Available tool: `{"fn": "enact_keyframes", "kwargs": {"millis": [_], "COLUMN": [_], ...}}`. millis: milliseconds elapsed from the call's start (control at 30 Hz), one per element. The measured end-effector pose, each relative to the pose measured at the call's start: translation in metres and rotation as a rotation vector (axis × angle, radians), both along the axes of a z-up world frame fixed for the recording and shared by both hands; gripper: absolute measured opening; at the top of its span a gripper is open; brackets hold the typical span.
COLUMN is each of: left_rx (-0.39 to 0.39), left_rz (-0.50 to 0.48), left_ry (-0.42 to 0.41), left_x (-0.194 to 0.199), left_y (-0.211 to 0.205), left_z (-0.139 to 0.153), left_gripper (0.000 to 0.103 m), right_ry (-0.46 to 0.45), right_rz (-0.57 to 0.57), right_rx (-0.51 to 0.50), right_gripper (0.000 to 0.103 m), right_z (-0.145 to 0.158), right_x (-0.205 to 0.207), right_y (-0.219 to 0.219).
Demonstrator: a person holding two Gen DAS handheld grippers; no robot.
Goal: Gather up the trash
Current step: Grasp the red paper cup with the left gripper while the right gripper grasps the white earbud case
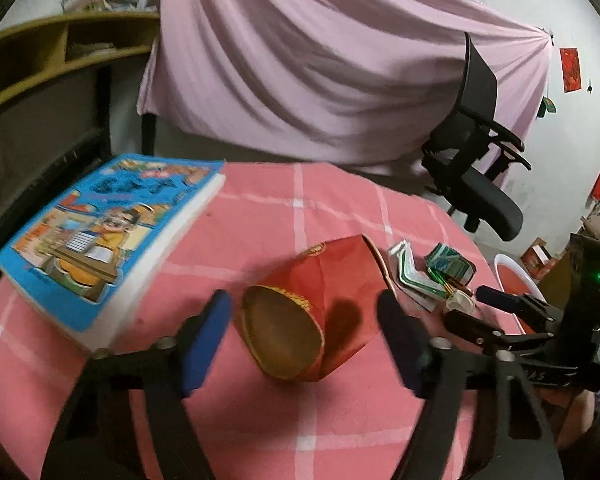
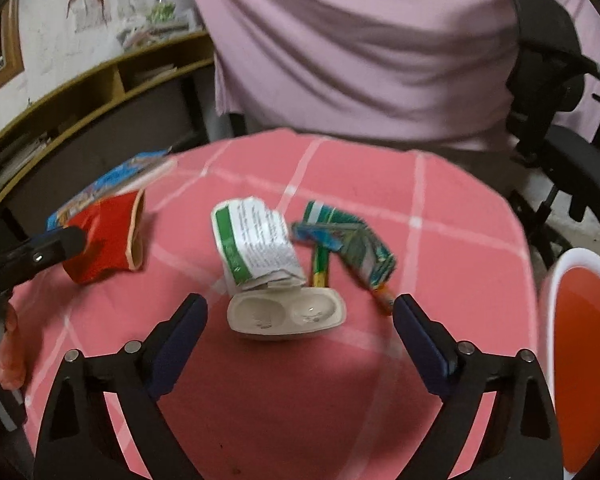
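Trash: red paper cup (image 1: 320, 316), lying at 12 o'clock between the unclenched left gripper (image 1: 304, 336) fingers. Step: approach. Next: clench. Right gripper (image 2: 300, 336) likewise released.

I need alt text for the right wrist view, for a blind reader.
The open right gripper hovers over a beige plastic tray on a pink checked tablecloth, not touching it. Behind it lie a crumpled leaflet and green wrappers.
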State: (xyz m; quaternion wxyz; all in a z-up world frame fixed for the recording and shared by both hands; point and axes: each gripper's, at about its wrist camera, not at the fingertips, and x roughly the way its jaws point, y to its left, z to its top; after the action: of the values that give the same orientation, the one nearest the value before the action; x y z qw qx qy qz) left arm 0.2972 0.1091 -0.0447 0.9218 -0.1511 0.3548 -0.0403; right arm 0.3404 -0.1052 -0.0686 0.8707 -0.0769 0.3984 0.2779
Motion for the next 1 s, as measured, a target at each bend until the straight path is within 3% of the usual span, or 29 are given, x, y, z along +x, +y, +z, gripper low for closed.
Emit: {"fn": "enact_keyframes", "kwargs": {"millis": [200, 333, 400, 500, 767, 1000], "left_rx": [-0.003, 0.003, -0.001, 0.005, 0.046, 0.067], "left_rz": [-0.027, -0.033, -0.037, -0.034, -0.048, -0.045], "left_ry": [-0.006, -0.013, -0.019, -0.037, -0.085, -0.154], "left_x": [-0.002, -0.005, -0.007, -0.011, -0.019, -0.030], "left_y": [-0.005, -0.007, -0.008, -0.010, -0.025, -0.037], "left_z": [0.002, 0.002, 0.002, 0.004, 0.010, 0.014], "left_gripper": [0.039, 0.037, 0.025, 0.018, 0.013, 0.012], "right_ry": [0.019, 0.023, 0.020, 0.007, -0.034, -0.124], "right_rz": [0.002, 0.008, 0.012, 0.004, -0.006, -0.033], "right_rx": [0.012, 0.027, 0.032, 0.042, 0.076, 0.143], "right_gripper": [0.058, 0.058, 0.058, 0.058, 0.058, 0.058], "right_z": [0.001, 0.002, 0.002, 0.004, 0.010, 0.022], "right_x": [-0.001, -0.003, -0.006, -0.009, -0.022, -0.033], "right_y": [-0.004, -0.005, -0.006, -0.008, -0.017, -0.029]}}
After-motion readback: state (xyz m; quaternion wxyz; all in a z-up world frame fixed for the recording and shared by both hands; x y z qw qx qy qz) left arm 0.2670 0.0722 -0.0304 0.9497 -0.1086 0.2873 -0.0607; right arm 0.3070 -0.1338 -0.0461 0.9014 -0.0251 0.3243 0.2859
